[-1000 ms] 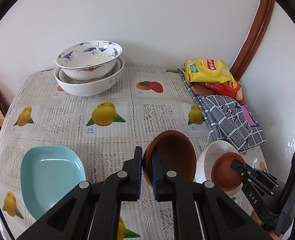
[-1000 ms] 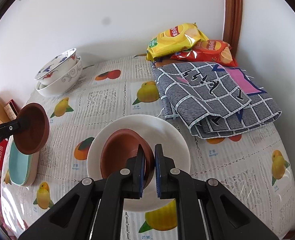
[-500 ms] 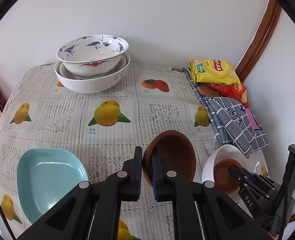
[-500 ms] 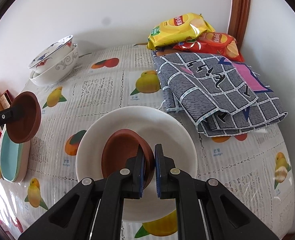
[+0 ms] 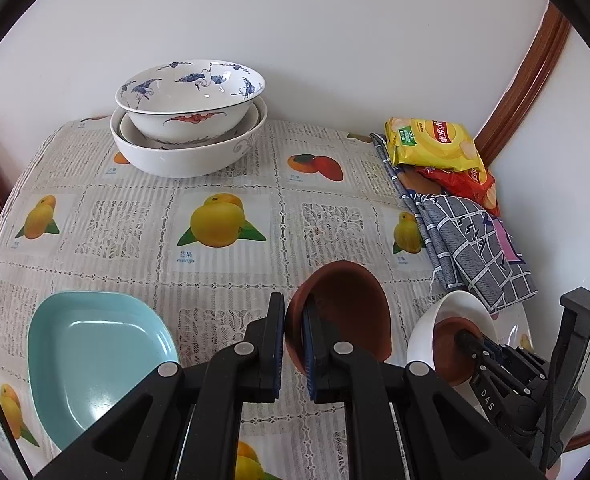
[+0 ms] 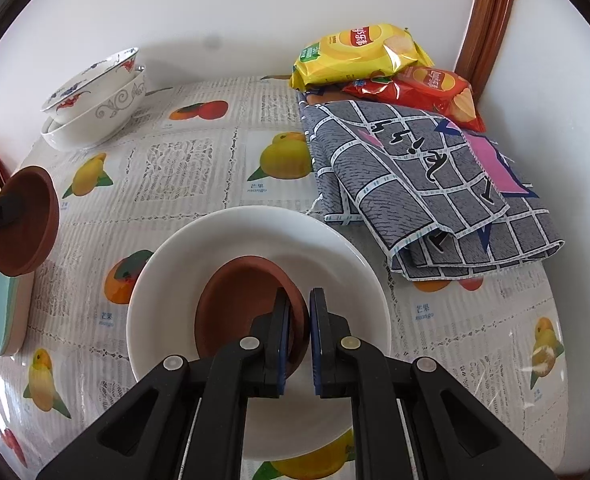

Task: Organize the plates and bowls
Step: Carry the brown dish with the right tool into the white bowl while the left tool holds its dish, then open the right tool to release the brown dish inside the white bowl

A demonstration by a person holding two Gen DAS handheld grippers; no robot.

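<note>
Fruit-print tablecloth point(image 5: 231, 184) against white wall point(image 5: 295, 40), apparently a corner.

Fruit-print tablecloth point(image 5: 231, 280) — stacked bowls point(image 5: 189, 148), teal plate point(image 5: 91, 360), white plate point(image 6: 167, 320), checked cloth point(image 6: 427, 184)

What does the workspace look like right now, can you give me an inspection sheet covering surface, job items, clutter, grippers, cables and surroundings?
Surface: table under a fruit-print cloth.
Job's things: patterned bowls stacked at the back; teal plate at the near left; white plate with a brown dish in it; second brown dish held above the table.
Clutter: yellow chip bag, red chip bag, folded checked cloth.
Grippers: left gripper shut on the second brown dish's rim; right gripper shut on the brown dish's rim.
Cables: nothing seen.
Surroundings: white wall, wooden trim.
</note>
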